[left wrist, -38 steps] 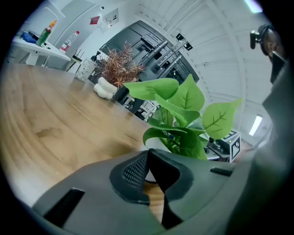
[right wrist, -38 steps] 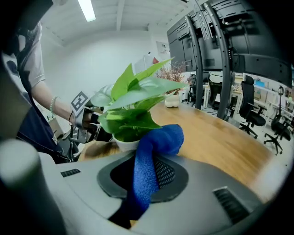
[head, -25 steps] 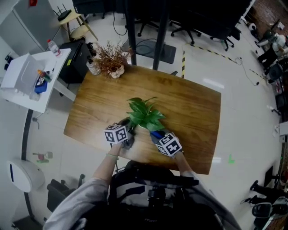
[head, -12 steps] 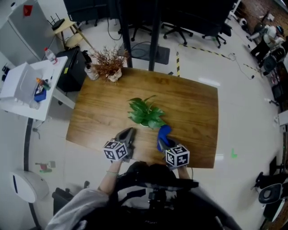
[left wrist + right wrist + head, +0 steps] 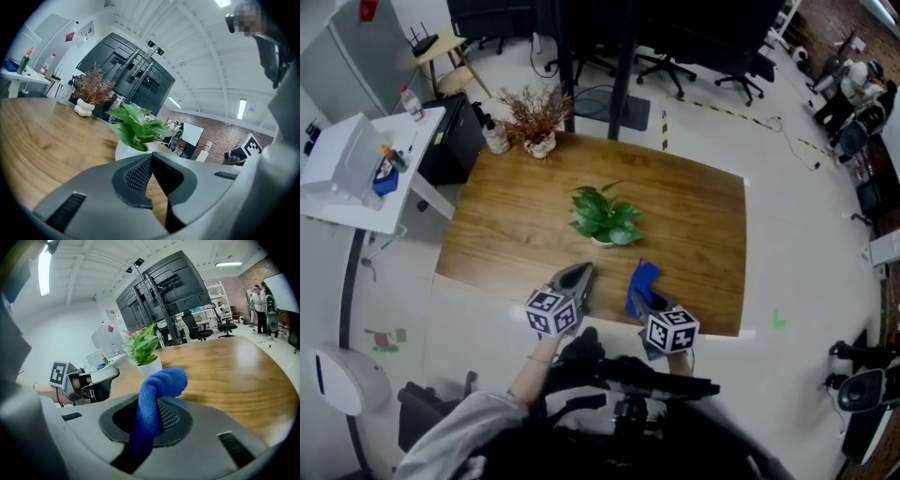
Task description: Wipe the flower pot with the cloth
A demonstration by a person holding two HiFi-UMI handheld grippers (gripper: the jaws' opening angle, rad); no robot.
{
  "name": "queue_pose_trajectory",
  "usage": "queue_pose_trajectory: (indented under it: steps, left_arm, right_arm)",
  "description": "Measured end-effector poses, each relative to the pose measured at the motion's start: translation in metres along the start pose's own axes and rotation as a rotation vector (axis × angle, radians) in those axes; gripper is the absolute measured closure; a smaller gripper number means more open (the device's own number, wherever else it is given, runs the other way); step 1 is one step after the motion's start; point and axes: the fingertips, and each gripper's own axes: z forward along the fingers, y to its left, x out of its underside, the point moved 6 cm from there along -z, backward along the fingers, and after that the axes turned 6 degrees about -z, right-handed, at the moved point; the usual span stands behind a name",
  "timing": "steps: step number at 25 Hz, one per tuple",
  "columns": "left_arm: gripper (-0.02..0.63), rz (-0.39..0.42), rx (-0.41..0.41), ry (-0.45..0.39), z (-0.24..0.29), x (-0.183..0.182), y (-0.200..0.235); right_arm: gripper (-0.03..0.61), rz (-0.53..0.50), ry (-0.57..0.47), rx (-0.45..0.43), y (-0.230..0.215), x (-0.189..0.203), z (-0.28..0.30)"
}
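The right gripper (image 5: 641, 287) pinches a blue cloth (image 5: 643, 276) tight between its jaws, and the end of the cloth pokes out past the tips and flops over. The left gripper (image 5: 578, 274) has its jaws pressed together with nothing in them. Both grippers hang side by side over the near edge of the wooden table (image 5: 694, 216), a little apart from the white flower pot (image 5: 601, 241), which stands upright in the middle of the table with a green leafy plant (image 5: 603, 216) in it, and a pot of dry brown twigs (image 5: 534, 117) sits at the far left corner.
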Motion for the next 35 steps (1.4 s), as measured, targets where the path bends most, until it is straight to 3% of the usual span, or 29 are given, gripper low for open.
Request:
queue_pose_trajectory:
  steps: [5,9,14,20,28,35]
  left_arm:
    - [0.606,0.036,0.028,0.002,-0.01,0.015,-0.037]
    - [0.606,0.049,0.031,-0.003,-0.011,0.035,-0.08]
    - [0.606,0.019,0.006,-0.048,-0.03,0.064,-0.137]
    - [0.606,-0.017,-0.019,-0.106,-0.073,0.099,-0.2]
    - [0.606,-0.052,-0.06,-0.146,-0.13,0.123,-0.225]
    - [0.606,-0.023,-0.106,-0.16,-0.164,0.126,-0.216]
  right_arm:
    - [0.522,0.04,-0.068,-0.02,0.003,0.015,-0.03]
    - [0.522,0.058,-0.1,0.016,-0.008,0.038,-0.082]
    - [0.522,0.008,-0.108,0.031,-0.009,0.071,-0.139]
    - [0.522,-0.065,-0.102,-0.022,0.008,0.107,-0.19]
    - [0.522,-0.113,-0.122,-0.107,0.037,0.123,-0.211]
    - [0.522,-0.102,-0.16,-0.136,0.055,0.131,-0.209]
